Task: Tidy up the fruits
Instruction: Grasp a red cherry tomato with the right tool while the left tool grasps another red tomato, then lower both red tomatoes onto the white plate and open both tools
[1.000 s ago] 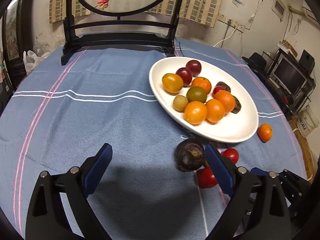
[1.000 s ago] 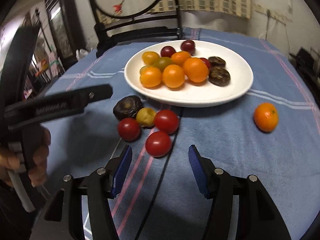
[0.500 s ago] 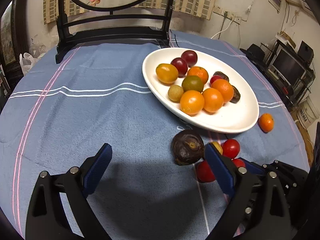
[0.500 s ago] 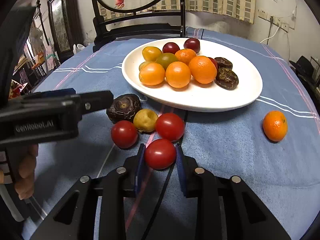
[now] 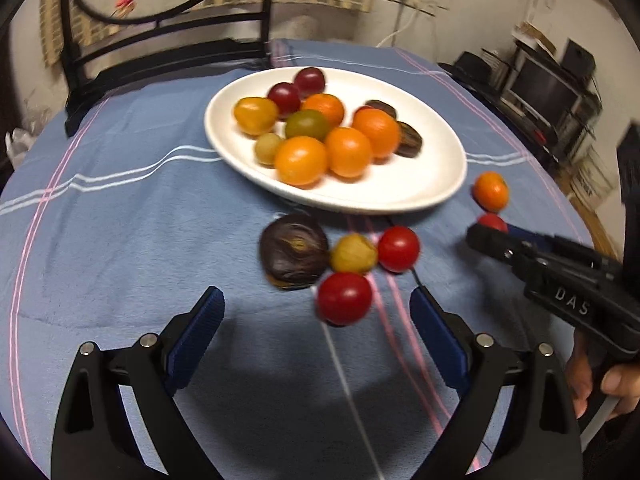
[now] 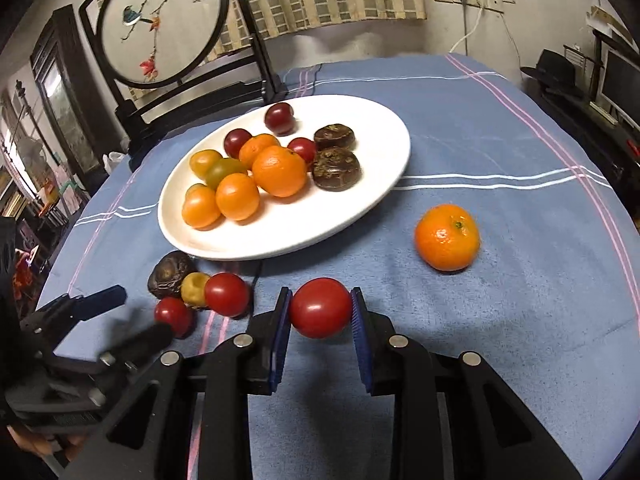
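Observation:
A white oval plate point(image 6: 360, 200) point(image 5: 432, 184) holds several oranges, tomatoes and dark wrinkled fruits. My right gripper point(image 6: 320, 312) is shut on a red tomato point(image 6: 319, 307), lifted just above the blue cloth; in the left wrist view the same gripper point(image 5: 486, 232) shows at the right with the tomato point(image 5: 493, 222) at its tip. My left gripper point(image 5: 316, 320) stands open just before a cluster on the cloth: a dark wrinkled fruit point(image 5: 294, 251), a yellow fruit point(image 5: 353, 254) and two red tomatoes point(image 5: 345, 298) point(image 5: 399, 248). A loose orange point(image 6: 447, 237) lies right of the plate.
A black wooden stand with a round embroidered screen point(image 6: 164, 24) rises at the table's far edge. Shelves with a monitor point(image 5: 544, 84) stand off the table's right side. A hand point(image 5: 600, 380) holds the right gripper's handle.
The right gripper closed on a red tomato from the cluster and carried it right, toward the loose orange. The left gripper shifted right, bringing the remaining cluster in front of its open fingers.

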A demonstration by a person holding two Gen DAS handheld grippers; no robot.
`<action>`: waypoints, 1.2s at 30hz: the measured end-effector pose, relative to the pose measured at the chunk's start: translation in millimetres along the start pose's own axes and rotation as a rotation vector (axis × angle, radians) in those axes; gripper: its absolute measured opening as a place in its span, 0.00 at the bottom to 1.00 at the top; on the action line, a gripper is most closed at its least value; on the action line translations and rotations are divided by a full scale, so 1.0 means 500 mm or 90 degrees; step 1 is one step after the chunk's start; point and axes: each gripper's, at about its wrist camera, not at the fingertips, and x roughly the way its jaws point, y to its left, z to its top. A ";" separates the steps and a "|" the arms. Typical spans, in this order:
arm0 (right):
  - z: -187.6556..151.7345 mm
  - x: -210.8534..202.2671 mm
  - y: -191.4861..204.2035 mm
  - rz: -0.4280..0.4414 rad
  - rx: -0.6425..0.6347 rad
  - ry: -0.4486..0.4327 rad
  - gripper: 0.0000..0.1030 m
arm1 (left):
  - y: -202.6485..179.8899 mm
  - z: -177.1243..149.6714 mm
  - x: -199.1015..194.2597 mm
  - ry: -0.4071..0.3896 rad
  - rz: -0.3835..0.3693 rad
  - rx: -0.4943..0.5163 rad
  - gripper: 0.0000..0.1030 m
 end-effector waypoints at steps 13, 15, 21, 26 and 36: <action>-0.006 -0.006 0.030 0.017 -0.033 0.002 0.29 | -0.033 -0.008 0.040 0.005 0.031 0.051 0.38; -0.006 -0.006 0.030 0.015 -0.034 0.002 0.29 | -0.025 -0.006 0.035 0.006 0.014 0.042 0.28; -0.004 -0.005 0.019 0.003 -0.021 -0.003 0.29 | -0.014 0.003 -0.002 -0.016 -0.006 0.028 0.28; 0.002 -0.029 0.017 -0.017 -0.022 -0.064 0.29 | 0.008 0.025 -0.045 -0.058 0.000 -0.005 0.28; 0.099 -0.076 0.054 0.004 -0.055 -0.112 0.30 | 0.040 0.141 -0.078 -0.095 0.008 -0.043 0.28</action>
